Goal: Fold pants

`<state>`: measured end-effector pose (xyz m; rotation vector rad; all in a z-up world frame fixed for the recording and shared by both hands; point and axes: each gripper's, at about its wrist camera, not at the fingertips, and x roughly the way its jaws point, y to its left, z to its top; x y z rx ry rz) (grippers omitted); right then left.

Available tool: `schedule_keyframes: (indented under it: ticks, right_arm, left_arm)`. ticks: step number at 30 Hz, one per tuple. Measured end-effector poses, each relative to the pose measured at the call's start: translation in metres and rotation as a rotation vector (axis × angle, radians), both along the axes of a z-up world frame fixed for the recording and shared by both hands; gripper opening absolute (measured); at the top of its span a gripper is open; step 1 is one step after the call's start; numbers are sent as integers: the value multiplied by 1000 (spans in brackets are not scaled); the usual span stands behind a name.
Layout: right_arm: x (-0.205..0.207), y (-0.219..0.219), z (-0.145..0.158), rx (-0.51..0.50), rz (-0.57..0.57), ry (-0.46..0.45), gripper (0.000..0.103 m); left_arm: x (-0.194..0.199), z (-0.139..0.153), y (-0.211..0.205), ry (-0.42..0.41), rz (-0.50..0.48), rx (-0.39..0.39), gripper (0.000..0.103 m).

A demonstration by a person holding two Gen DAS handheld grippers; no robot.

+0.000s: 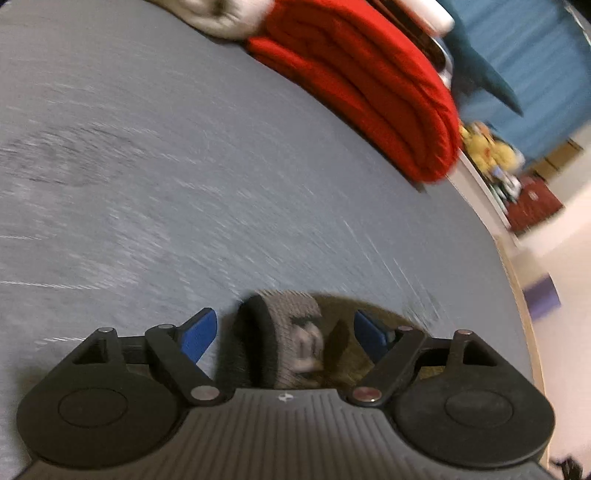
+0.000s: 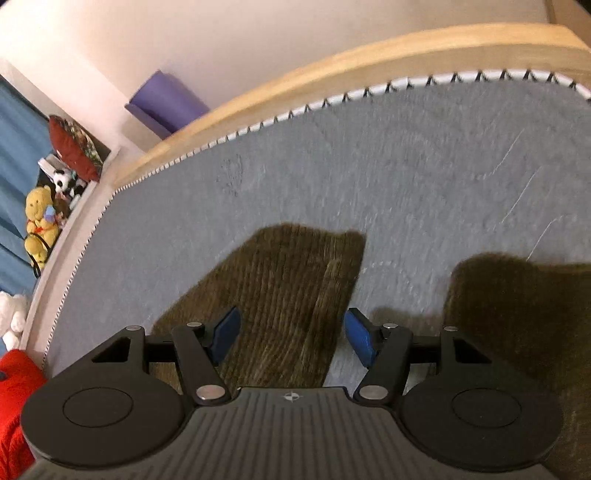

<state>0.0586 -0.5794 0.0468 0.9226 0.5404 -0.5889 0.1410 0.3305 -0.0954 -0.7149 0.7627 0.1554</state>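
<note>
Olive-brown corduroy pants lie on a grey bed sheet (image 2: 406, 155). In the right wrist view one leg (image 2: 280, 295) runs away from me between the fingers, and the other leg (image 2: 517, 332) lies to the right. My right gripper (image 2: 291, 338) is open just above the near leg. In the left wrist view the waistband end (image 1: 295, 339), with grey lining, a black edge and a label, lies between the fingers. My left gripper (image 1: 284, 338) is open over it. Both views are motion-blurred.
A folded red blanket (image 1: 369, 81) and a pale pillow (image 1: 218, 14) lie at the bed's far side. The wooden bed frame (image 2: 332, 62) bounds the mattress. Plush toys (image 2: 40, 218) sit on a shelf, with a purple block (image 2: 166, 99) on the floor.
</note>
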Motion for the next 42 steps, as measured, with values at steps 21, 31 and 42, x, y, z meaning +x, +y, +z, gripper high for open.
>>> schedule_keyframes:
  ticks: [21, 31, 42]
  right_arm:
    - [-46, -19, 37, -66, 68, -46, 67]
    - [-64, -14, 40, -56, 111, -40, 69]
    - [-97, -3, 65, -134, 106, -87, 70]
  left_arm:
    - [-87, 79, 55, 74, 212, 189, 68]
    - [-146, 49, 16, 260, -161, 91, 84]
    - [-199, 66, -72, 343, -506, 485, 29]
